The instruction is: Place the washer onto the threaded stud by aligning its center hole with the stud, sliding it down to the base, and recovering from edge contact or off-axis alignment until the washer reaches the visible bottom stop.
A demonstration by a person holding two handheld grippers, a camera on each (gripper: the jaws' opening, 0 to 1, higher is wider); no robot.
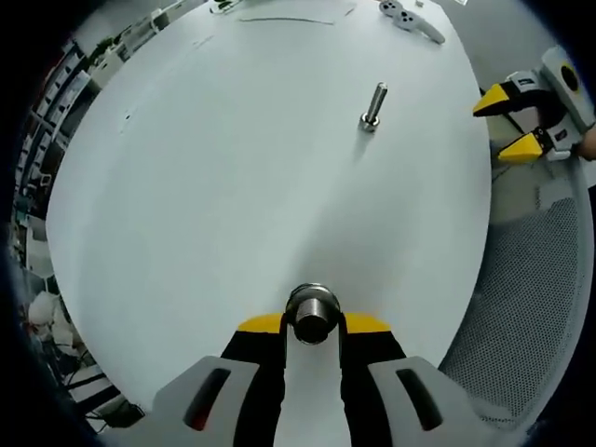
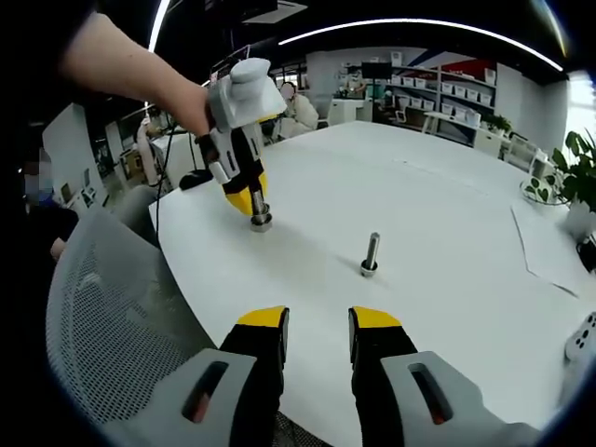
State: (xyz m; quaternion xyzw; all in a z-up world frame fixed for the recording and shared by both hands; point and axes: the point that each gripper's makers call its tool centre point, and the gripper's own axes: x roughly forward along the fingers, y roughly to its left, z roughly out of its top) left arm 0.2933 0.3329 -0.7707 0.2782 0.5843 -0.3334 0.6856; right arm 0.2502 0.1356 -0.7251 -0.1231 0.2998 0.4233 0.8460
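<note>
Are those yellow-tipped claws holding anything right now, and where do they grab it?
The left gripper clamps a metal washer by its outer sides, just above the white table. The right gripper is open and holds nothing, with the stud standing ahead.

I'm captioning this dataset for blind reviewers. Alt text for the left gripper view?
The left gripper holds a round silver metal washer above a white table. An upright threaded metal stud stands farther off, with the right gripper open beyond the table's edge.

My right gripper (image 2: 318,328) is hovering with jaws apart over the white table (image 2: 447,233), aimed at the upright threaded stud (image 2: 371,253). My left gripper (image 2: 255,212) is pinching what's probably the washer (image 2: 261,222) near the table edge.
</note>
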